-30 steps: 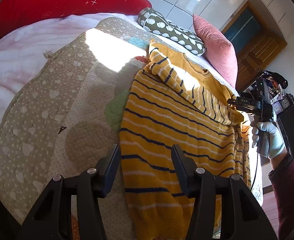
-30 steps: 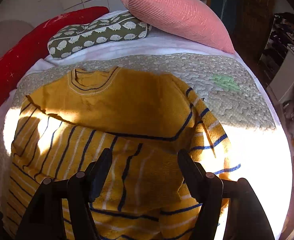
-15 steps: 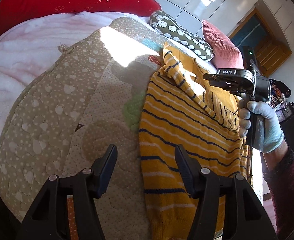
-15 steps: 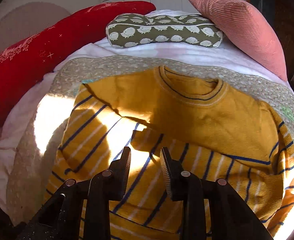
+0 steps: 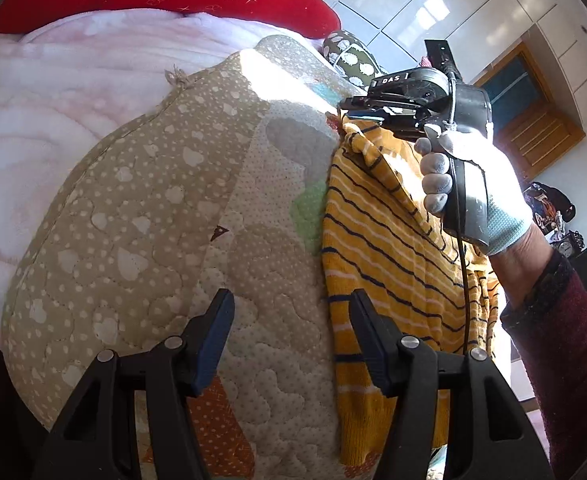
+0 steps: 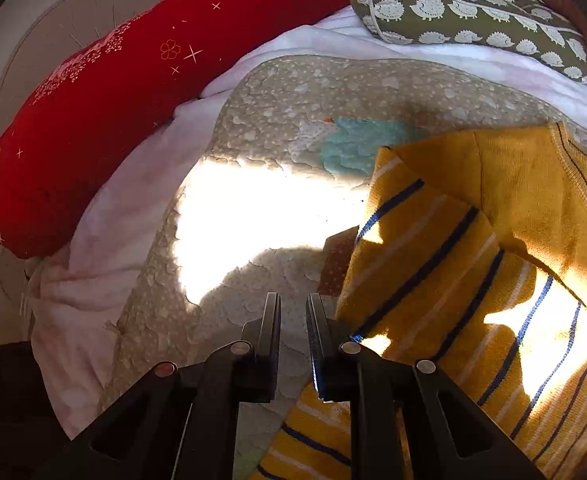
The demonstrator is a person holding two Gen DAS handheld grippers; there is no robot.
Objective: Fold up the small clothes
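Right wrist view: your right gripper (image 6: 293, 320) has narrowed, nearly clenched, empty beside the sweater (image 6: 473, 280); left gripper (image 5: 289, 316) stays spread, empty.

Harsh sunlight patch blown out on quilt (image 6: 253, 216), deep shadows, fisheye-warped edges

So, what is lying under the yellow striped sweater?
The yellow striped sweater lies on a beige quilted blanket, which shows beside it and beyond its collar. A pink-white fleece blanket appears past the quilt's edge. What lies directly beneath the sweater is covered.
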